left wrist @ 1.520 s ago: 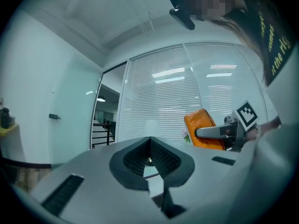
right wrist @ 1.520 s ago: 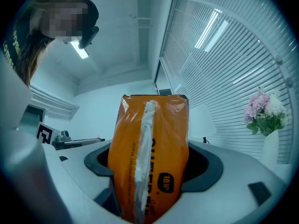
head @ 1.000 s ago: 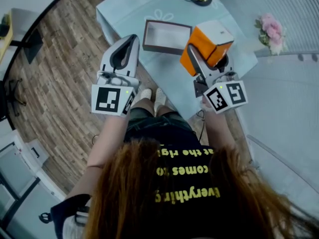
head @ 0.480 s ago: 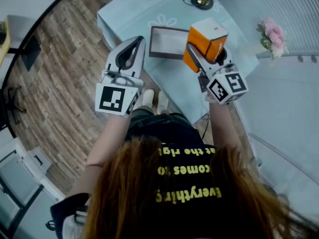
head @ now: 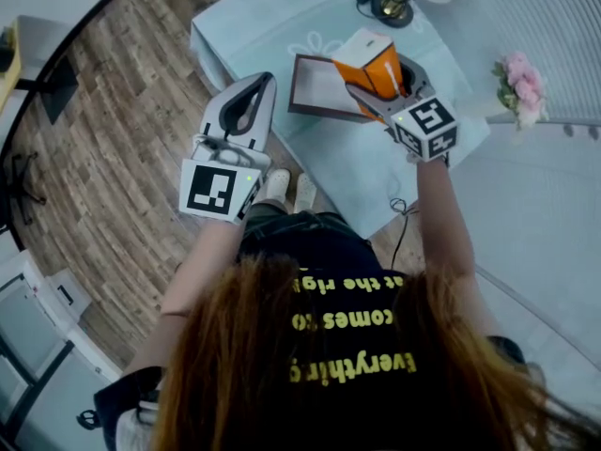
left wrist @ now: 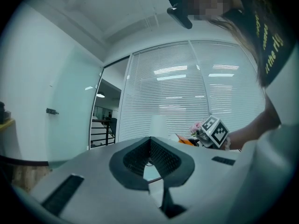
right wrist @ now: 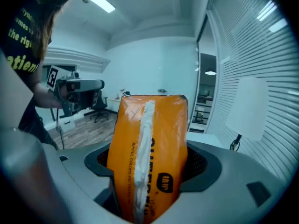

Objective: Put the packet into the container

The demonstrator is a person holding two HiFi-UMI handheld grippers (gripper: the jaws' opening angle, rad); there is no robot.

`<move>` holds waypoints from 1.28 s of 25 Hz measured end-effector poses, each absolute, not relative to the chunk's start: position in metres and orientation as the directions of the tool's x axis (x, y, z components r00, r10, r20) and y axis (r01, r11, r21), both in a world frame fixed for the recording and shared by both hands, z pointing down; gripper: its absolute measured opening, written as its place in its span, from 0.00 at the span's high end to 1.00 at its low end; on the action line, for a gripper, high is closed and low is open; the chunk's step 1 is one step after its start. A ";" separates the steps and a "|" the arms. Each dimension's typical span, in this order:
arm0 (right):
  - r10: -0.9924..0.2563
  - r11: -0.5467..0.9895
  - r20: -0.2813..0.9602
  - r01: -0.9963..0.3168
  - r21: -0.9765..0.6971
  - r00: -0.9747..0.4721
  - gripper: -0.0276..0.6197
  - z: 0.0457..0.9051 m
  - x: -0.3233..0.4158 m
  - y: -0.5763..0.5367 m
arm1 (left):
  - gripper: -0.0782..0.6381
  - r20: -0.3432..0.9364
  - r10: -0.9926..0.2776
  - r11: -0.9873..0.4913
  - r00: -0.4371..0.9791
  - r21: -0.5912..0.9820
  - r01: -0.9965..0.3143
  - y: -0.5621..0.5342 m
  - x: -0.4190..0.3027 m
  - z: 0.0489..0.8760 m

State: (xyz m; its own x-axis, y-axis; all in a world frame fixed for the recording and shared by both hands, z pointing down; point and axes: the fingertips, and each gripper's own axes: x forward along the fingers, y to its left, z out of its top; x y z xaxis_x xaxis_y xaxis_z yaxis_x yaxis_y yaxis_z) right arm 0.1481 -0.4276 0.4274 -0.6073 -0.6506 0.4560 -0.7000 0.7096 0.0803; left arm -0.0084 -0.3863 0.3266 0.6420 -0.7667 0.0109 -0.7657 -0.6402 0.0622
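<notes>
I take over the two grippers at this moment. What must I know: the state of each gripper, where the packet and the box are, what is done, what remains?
Left gripper: shut, nothing in it, held near the edge of the table.
Right gripper: shut on the orange packet, held over the right side of the box.
Box: open on the table, looks empty.
Done: packet picked up and at the box.
Left: lower it in, open the jaws, pull away.

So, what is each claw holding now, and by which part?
Right claw grips the orange packet by its sides, lower down; left claw holds nothing.
</notes>
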 end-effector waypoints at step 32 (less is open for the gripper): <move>-0.126 0.972 0.849 -0.236 0.002 -0.513 0.37 0.560 0.097 -0.426 | 0.89 0.056 -0.842 -0.533 0.536 0.065 -0.844 -0.372 -0.052 0.337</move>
State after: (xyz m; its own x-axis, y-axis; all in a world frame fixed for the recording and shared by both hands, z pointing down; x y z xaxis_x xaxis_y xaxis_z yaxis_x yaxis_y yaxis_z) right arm 0.0968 -0.4257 0.5599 -0.5126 -0.1258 0.8494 -0.2355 0.9719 0.0018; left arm -0.0521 -0.3722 0.3374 0.5359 -0.8424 0.0561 -0.8439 -0.5325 0.0654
